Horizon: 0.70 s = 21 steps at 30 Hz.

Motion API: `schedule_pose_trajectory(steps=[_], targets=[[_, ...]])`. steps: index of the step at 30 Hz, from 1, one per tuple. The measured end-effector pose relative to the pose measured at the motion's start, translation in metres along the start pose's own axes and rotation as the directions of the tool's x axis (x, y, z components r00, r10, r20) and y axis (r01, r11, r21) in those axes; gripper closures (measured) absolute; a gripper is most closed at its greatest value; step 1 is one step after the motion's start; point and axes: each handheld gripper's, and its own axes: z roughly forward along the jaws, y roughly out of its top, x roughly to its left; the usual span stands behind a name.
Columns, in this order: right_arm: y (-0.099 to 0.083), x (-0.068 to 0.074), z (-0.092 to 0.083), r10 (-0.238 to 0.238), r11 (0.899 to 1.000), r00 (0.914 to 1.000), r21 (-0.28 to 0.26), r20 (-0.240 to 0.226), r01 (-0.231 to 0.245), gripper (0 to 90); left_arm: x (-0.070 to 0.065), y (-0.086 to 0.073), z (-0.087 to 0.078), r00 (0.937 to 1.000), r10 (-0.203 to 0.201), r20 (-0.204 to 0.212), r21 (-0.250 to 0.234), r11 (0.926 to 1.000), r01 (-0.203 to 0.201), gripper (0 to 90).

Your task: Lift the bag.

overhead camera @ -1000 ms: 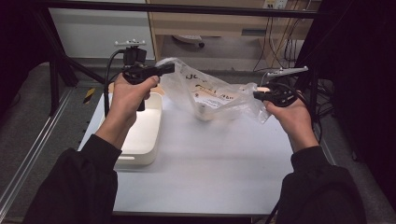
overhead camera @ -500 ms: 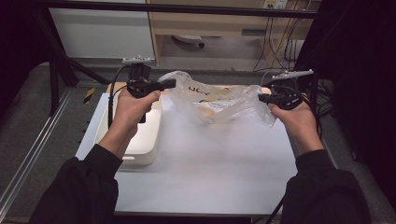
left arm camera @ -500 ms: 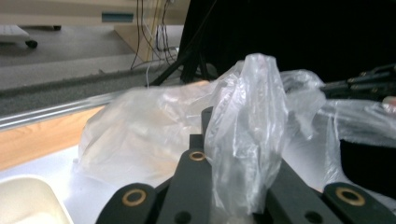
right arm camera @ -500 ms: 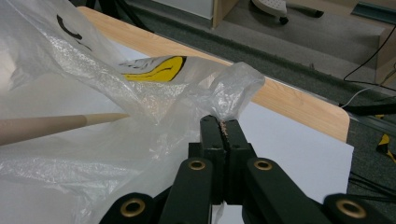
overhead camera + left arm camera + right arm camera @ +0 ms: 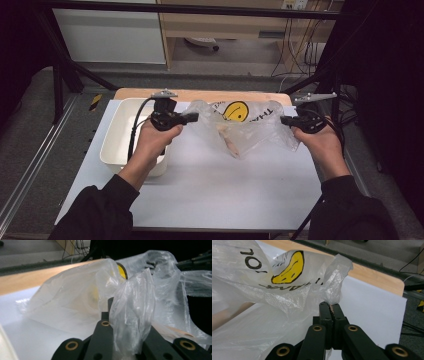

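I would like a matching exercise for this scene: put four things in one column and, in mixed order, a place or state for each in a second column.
Things:
1. plastic bag
2. white tub
3. right tool
4. wooden strip

Places or states:
A. along the table's far edge
B. stretched between both tools
C. shut on a bag corner
D. under the left hand, at the table's left side

Pairs: 1-B, 2-D, 3-C, 4-A

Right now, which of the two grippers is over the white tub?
The left gripper: its hand hangs above the white tub, while the right gripper holds the plastic bag over bare table.
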Motion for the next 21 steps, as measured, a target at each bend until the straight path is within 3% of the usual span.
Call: schedule_pose_trajectory(steps=[7, 12, 14, 17, 19, 21], targets=[[-0.029, 0.003, 0.007, 0.012, 1.0, 0.9997, 0.028, -0.022, -0.012, 90.0, -0.018, -0.028, 0.017, 0.9993, 0.032, 0.019, 0.052, 0.9981, -0.033, 89.8], [-0.048, 0.011, 0.008, 0.013, 0.999, 0.999, 0.034, -0.042, -0.012, 90.0, -0.034, -0.051, 0.024, 0.9967, 0.076, 0.026, 0.082, 0.9935, -0.078, 88.3], [-0.055, 0.014, 0.008, 0.025, 0.999, 0.9983, 0.024, -0.053, -0.023, 84.7, -0.039, -0.058, 0.024, 0.9961, 0.085, 0.022, 0.081, 0.9929, -0.087, 76.6], [-0.063, 0.019, 0.004, 0.037, 0.999, 0.9979, -0.015, -0.054, -0.038, 61.6, -0.046, -0.07, 0.017, 0.9941, 0.108, -0.001, 0.048, 0.993, -0.108, 55.5], [-0.066, 0.02, 0.001, 0.042, 0.997, 0.9977, -0.056, -0.052, -0.045, 53.2, -0.05, -0.077, 0.012, 0.9946, 0.102, -0.02, 0.04, 0.9941, -0.101, 39.2], [-0.069, 0.019, -0.002, 0.063, 0.994, 0.9966, -0.083, -0.053, -0.067, 43.4, -0.052, -0.081, 0.007, 0.9938, 0.107, -0.032, 0.031, 0.9939, -0.106, 29.4]])
